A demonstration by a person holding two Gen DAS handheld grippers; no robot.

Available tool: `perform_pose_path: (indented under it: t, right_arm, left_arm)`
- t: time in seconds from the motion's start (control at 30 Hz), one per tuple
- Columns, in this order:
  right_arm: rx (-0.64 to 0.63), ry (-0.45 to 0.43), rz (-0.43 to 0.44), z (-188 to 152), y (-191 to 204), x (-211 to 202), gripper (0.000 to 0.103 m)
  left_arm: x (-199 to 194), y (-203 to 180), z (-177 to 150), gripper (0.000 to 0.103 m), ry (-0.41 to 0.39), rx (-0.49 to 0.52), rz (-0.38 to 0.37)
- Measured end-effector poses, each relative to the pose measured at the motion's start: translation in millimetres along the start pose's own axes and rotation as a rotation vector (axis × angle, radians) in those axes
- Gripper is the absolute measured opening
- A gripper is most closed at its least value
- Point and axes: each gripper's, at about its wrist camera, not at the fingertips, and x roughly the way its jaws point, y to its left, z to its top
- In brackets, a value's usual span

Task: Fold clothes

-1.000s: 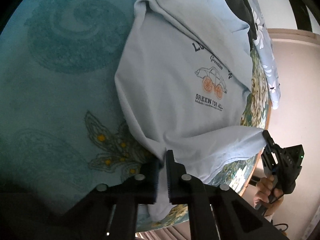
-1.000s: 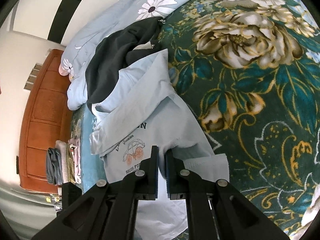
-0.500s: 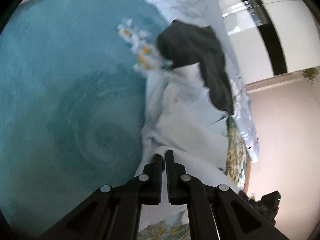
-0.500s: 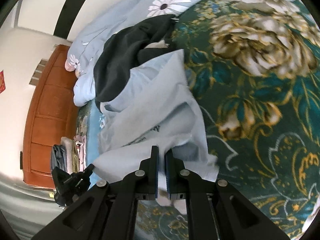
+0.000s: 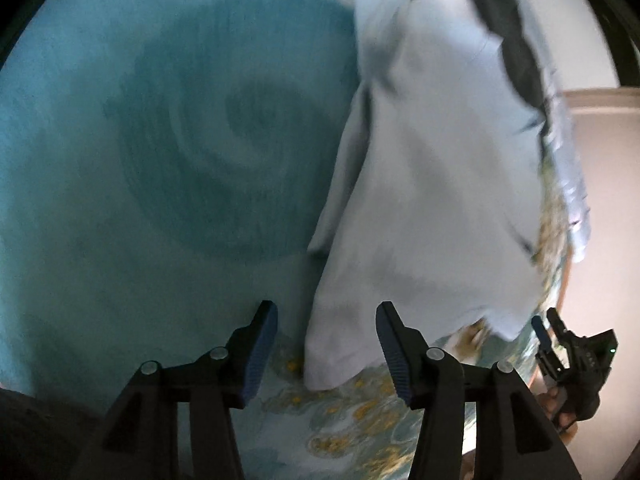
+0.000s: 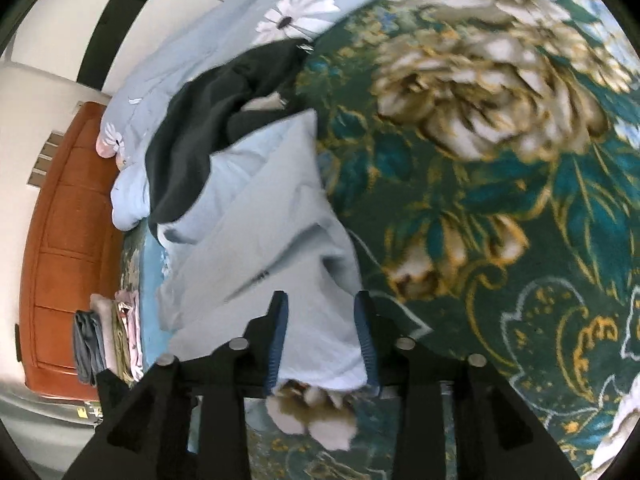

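while fingers spread wide, left gripper (image 5: 326,346) and right gripper (image 6: 322,338) straddle pale blue shirt (image 5: 432,200).

Right gripper (image 6: 322,336): black, blue-padded fingers (image 6: 277,336) spread apart, nothing clamped. Light blue shirt (image 6: 260,240): folded over, lying on floral bedspread (image 6: 500,240), near edge between the fingers. Dark garment (image 6: 208,128): crumpled, touching shirt's far end, partly over it. Pale blue daisy-print quilt (image 6: 224,40): bunched beyond dark garment. Stack of folded clothes (image 6: 108,340): at left, near bed's edge. Reddish-brown wooden cabinet (image 6: 68,240): behind the stack, against white wall.
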Motion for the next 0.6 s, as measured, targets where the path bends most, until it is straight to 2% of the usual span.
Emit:
perform_pose_path:
  t: [0.13,0.27,0.3,0.33,0.37,0.43,0.53,0.6]
  right_arm:
    - [0.014,0.042,-0.025,-6.9,-11.4,15.2,0.042]
    - [0.048,0.059,-0.021,-8.0,-12.8,31.1,0.042]
    - [0.053,0.062,-0.015,-9.2,-11.5,32.0,0.042]
    - [0.055,0.064,-0.008,-10.8,-9.8,31.9,0.041]
    - [0.058,0.066,-0.001,-12.4,-8.1,31.7,0.029]
    - [0.067,0.071,-0.001,-16.0,-6.0,28.4,0.007]
    - [0.05,0.056,0.045,-21.5,1.4,12.7,0.004]
    - [0.027,0.032,0.093,-25.0,9.2,-4.4,0.004]
  left_arm:
    - [2.9,-2.9,0.9,0.053,0.006,0.01,0.013]
    - [7.1,-2.9,-1.6,0.052,0.031,-0.005,-0.007]
    - [8.3,-2.8,-3.2,0.049,0.04,-0.012,-0.02]
    - [9.9,-2.5,-5.3,0.03,0.051,-0.021,-0.045]
    - [11.0,-2.3,-8.1,0.012,0.06,-0.032,-0.074]
    - [12.3,-2.2,-14.5,0.009,0.07,-0.054,-0.124]
    - [0.9,-5.1,-19.0,0.005,0.026,-0.043,-0.162]
    - [-16.9,-3.6,-21.6,0.002,-0.042,-0.045,-0.233]
